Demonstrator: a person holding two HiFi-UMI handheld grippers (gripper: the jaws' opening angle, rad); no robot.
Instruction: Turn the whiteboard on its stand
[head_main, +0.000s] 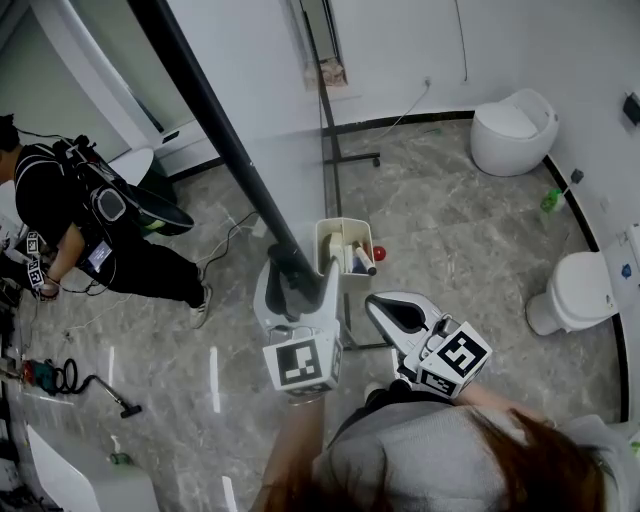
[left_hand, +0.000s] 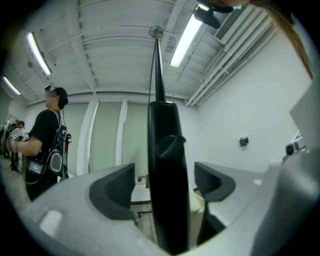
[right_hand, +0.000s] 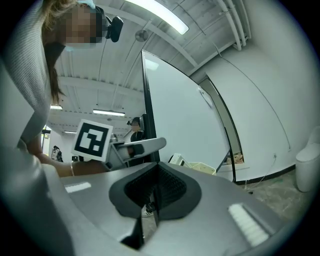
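Straddling the black frame edge (left_hand: 167, 150) of the whiteboard (head_main: 262, 90), the left gripper (left_hand: 165, 187) is gaping wide. Both its pads are standing clear of the frame between them and gripping nothing. The right gripper (right_hand: 156, 192) is hovering just beside it, jaws pressed together with nothing in them. The whiteboard is sitting on its black stand (head_main: 331, 150), seen edge-on from above, with its white face turned toward the far wall.

Two marker cubes are showing, one per gripper: the left cube (head_main: 303, 362) and the right cube (head_main: 455, 357), each printed with black-and-white squares. One cream bin (head_main: 340, 228) is sitting just beyond the left gripper, holding a few pens and one red round thing (head_main: 378, 252). Two white toilets, the far toilet (head_main: 512, 130) and the near toilet (head_main: 578, 290), are standing on the marbled floor (head_main: 440, 210) at the right, with one green bottle (head_main: 551, 201) between them. One person in black (head_main: 60, 195) is standing at the left.
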